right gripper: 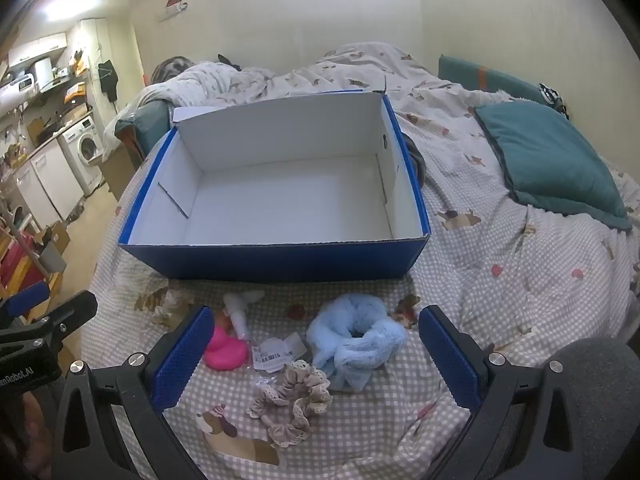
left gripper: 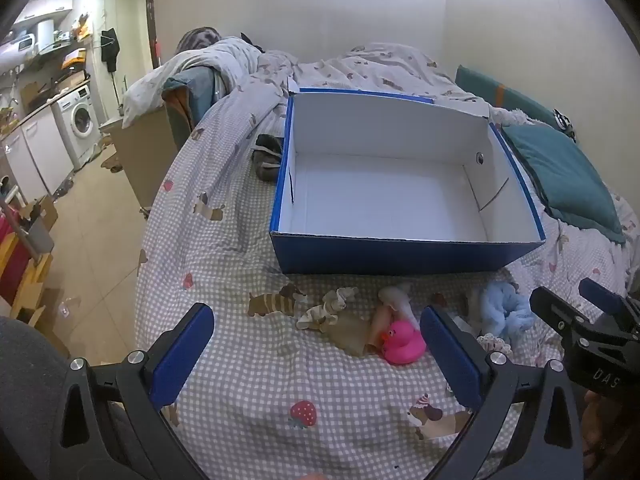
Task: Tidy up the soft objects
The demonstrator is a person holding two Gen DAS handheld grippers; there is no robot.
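Left wrist: checked bedspread (left gripper: 240, 380) with dog prints, kitchen with washing machine (left gripper: 80, 122) far left. Blue box (left gripper: 400, 256), white inside, open, holding nothing. Near its front wall, striped scrunchie (left gripper: 326, 310), pink duck (left gripper: 402, 342), fluffy blue scrunchie (left gripper: 506, 310) in a loose row. Left gripper (left gripper: 316, 356) spread wide above the sheet, gripping nothing.

Right wrist: same bedspread (right gripper: 500, 280), teal pillow (right gripper: 556, 164) at right. Blue scrunchie (right gripper: 356, 340) and beige lace scrunchie (right gripper: 292, 404) between 2 fingers of right gripper (right gripper: 314, 356), likewise spread, touching neither. Duck (right gripper: 224, 350) beside left finger, tag (right gripper: 278, 352) next to it.

Checked bed (left gripper: 240, 392) — washing machine (left gripper: 80, 120) beyond
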